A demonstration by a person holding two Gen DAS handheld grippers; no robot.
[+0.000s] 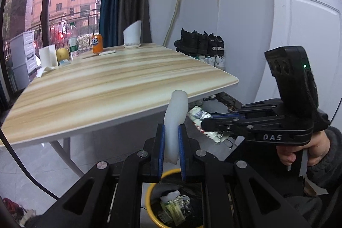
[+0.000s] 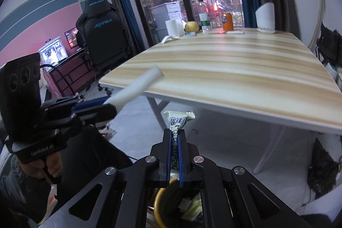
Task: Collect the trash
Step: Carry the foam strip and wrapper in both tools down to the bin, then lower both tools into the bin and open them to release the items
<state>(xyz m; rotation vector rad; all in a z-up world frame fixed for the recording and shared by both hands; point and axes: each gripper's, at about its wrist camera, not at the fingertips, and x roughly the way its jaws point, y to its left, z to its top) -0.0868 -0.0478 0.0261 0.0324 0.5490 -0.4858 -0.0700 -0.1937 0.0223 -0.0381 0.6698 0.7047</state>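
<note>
- The left hand-held gripper (image 1: 171,150) is clenched on a white tube (image 1: 174,125), which stands up between its blue pads and curves toward the worktop (image 1: 119,87) edge; in the right wrist view the same tube (image 2: 136,87) juts out slantwise over the worktop's near corner.
- Directly below both grippers sits a yellow-rimmed bin (image 1: 149,206) with crumpled wrappers already inside.
- The right hand-held gripper (image 2: 175,155) is clenched on a printed wrapper (image 2: 178,121), whose crinkled top pokes out above the pads; in the left wrist view that wrapper (image 1: 197,114) sticks out from the gripper tip, just beside the tube.
- A hand (image 1: 299,153) in a dark sleeve grips the right handle.
- At the worktop's far end stand a paper roll (image 2: 174,28), a yellow fruit (image 2: 191,26), a clear bottle (image 2: 204,21), an orange can (image 2: 227,21) and a white angled holder (image 2: 265,17).
- A black gaming chair (image 2: 100,33) stands at the left of the room.
</note>
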